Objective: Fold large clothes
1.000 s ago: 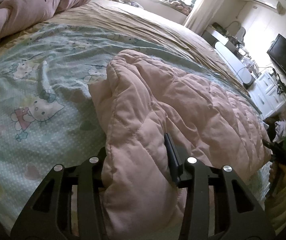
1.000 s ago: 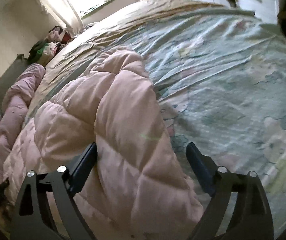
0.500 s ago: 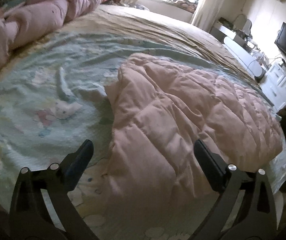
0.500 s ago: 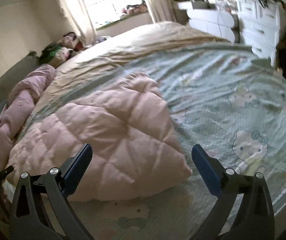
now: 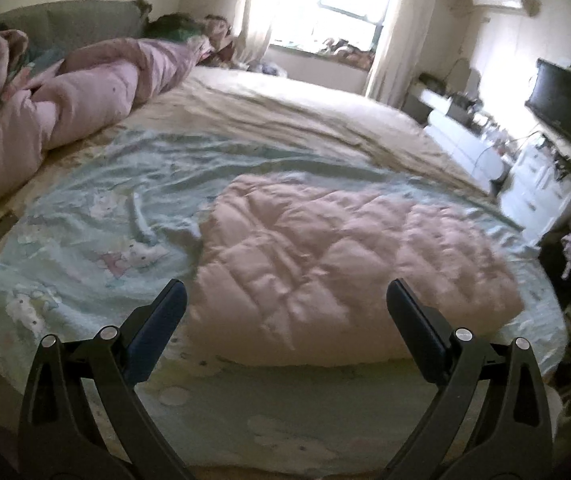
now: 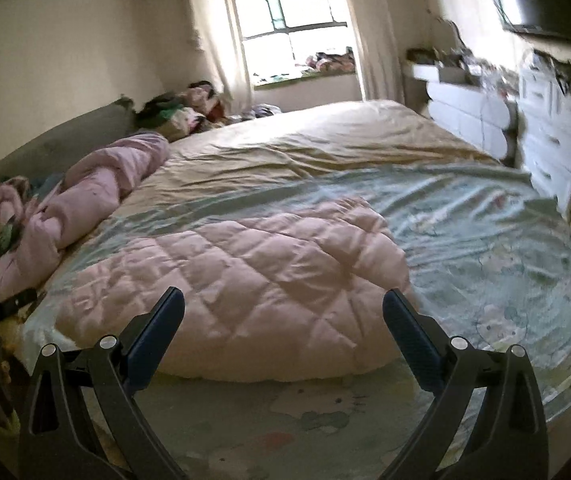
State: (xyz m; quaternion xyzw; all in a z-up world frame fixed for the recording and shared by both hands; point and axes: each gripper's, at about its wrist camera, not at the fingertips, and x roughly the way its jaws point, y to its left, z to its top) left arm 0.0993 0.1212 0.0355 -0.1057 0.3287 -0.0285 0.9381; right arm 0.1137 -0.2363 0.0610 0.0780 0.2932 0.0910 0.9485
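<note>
A pale pink quilted garment (image 5: 337,264) lies folded flat on the light blue cartoon-print sheet (image 5: 97,216) near the bed's front edge; the right wrist view shows it too (image 6: 245,288). My left gripper (image 5: 285,300) hangs above and in front of its near edge, open, with nothing between the fingers. In the same way, the right gripper (image 6: 283,306) stands open and empty, raised before the garment's near edge. Neither touches the cloth.
A bunched pink duvet (image 5: 65,100) lies along the headboard side at the left. Beige bedding (image 6: 305,140) covers the far half of the bed. White drawers (image 6: 545,128) and a wall television (image 5: 565,104) stand on the right, with a window (image 6: 289,20) beyond.
Both grippers let go of the pink garment, which dropped flat on the sheet. Both then opened wide and drew back and up, away from it.
</note>
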